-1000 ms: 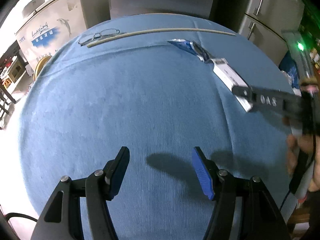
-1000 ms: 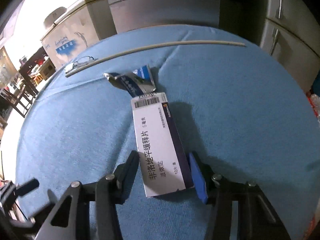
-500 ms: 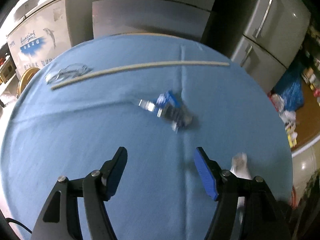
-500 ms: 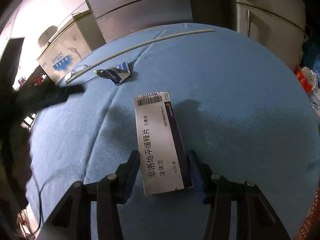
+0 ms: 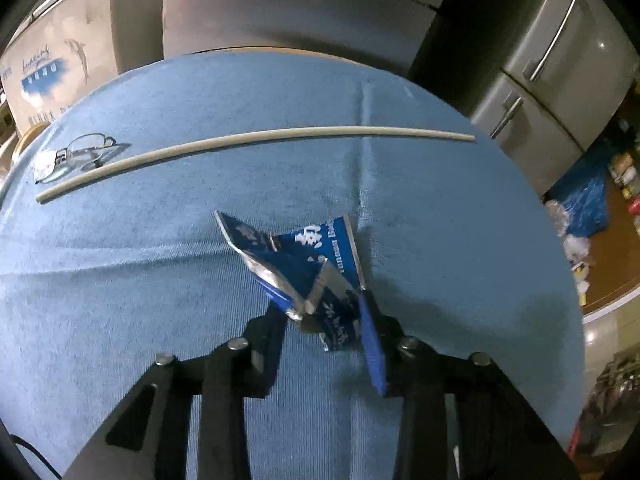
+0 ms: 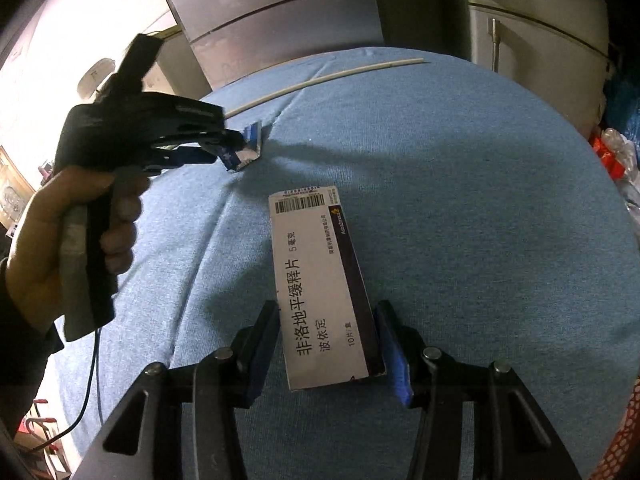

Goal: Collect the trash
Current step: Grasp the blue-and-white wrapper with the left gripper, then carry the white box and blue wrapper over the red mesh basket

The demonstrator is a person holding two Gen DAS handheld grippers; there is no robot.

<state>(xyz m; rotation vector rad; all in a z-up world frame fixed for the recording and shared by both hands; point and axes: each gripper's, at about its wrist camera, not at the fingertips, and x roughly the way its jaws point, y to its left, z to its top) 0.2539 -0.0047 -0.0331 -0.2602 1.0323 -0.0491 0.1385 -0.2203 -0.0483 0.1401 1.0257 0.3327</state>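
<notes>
Trash pieces: two on the blue tablecloth (image 5: 120, 280), namely one crumpled blue foil wrapper (image 5: 304, 264) and one flat medicine box (image 6: 324, 292).
Other things: one pair of glasses (image 5: 72, 154) and one long pale rod (image 5: 256, 138), both near the far edge of the table; two grey fridges (image 5: 552, 80) behind it.
Writing on box: large Chinese characters 非洛地平缓释片, smaller 波依定, "5" and "10" with units, a barcode at the far end; a dark purple strip runs down its right side.
Writing on wrapper: white Chinese characters and Latin letters, too creased to read.
Left gripper (image 5: 324, 332): low over the cloth, pointing at the table's middle; jaws closed in on the wrapper's near end, which lies between them and touches both pads.
Left hand (image 6: 68, 216): wrapped round the grip handle, seen from the right camera.
Right gripper (image 6: 330, 344): level, jaws clamped on the near end of the box, which sticks forward above the cloth.
</notes>
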